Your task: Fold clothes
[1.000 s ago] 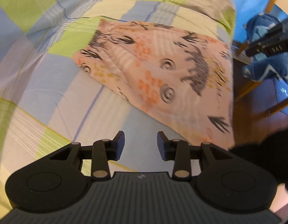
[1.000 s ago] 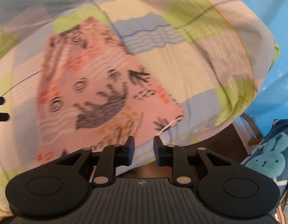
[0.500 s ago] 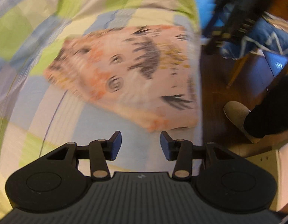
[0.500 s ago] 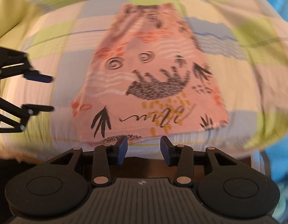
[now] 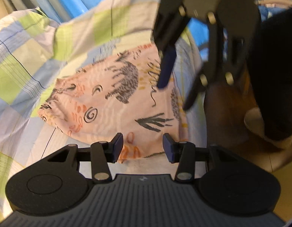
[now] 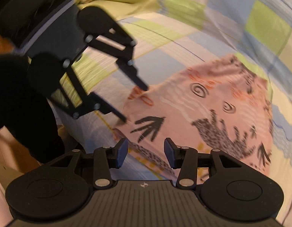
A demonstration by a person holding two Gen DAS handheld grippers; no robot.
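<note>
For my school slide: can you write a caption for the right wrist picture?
Two open grippers, right and left, close in on the near edge of a pink animal-print cloth on a checked bedspread.

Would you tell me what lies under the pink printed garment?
The pink printed garment lies flat on a checked bedsheet, which shows all round it. Whatever sits directly beneath the cloth is covered.

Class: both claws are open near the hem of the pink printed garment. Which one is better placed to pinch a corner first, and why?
Left, probably. The left claw straddles the pink garment's near corner; the right claw sits mid-hem.
</note>
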